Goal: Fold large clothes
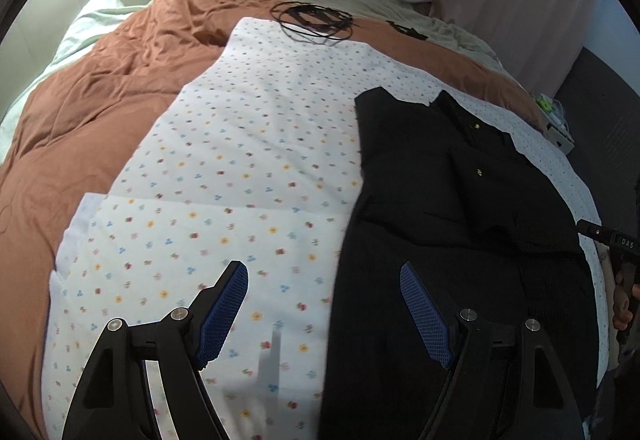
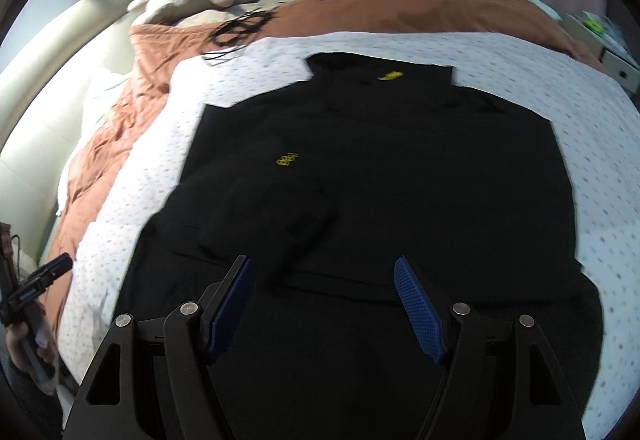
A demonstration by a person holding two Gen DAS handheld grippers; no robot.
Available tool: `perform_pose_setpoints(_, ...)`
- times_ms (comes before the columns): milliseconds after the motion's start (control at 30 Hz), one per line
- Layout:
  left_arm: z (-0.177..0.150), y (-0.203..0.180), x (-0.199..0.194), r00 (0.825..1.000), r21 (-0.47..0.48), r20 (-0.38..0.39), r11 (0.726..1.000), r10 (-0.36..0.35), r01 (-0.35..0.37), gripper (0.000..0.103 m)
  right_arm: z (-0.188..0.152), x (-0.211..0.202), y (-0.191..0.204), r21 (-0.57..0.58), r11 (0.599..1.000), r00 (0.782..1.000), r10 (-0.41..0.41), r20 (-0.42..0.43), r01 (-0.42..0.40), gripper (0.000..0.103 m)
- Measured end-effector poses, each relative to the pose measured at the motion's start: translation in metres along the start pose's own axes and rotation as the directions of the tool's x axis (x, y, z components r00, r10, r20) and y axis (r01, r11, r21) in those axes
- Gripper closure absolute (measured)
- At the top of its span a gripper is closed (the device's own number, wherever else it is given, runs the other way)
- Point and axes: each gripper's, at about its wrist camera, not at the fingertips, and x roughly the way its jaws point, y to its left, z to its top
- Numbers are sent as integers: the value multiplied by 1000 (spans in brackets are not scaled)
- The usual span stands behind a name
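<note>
Right wrist view: black garment (image 2: pixel 380 180) spread beneath open right gripper (image 2: pixel 324 280)

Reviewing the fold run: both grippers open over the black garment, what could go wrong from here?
1. The black garment with yellow embroidery lies on the loose white dotted sheet; a pinch may catch both layers.
2. The folded-in sleeve could slide out when an edge lifts.
3. The left gripper straddles the garment's edge and may grab sheet only.
</note>
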Motion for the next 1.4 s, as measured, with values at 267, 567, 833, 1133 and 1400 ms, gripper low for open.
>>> perform_pose_setpoints(267,14,-91,28,999,138,-36,990,-29,33,23,-16,-20,-85,78,991,993,-112,24,109,36)
perform_pose_setpoints(567,23,-183,72,995,258,-95,965,-28,52,23,-31,-3,-158,165,979,992,-123,-5,122,65)
perform_pose_setpoints(833,17,-257,123,989,389,-144,921,37,22,23,-61,23,-221,347,937,1000,-27,-1,26,83)
perform_pose_setpoints(1133,13,-275,169,966,473,-111,867,234,-155,23,-69,28,-241,387,921,999,29,23,-35,103)
perform_pose_setpoints(1400,46,-218,153,939,387,-29,870,343,-306,23,-70,29,-242,378,925,999,28,37,-40,103)
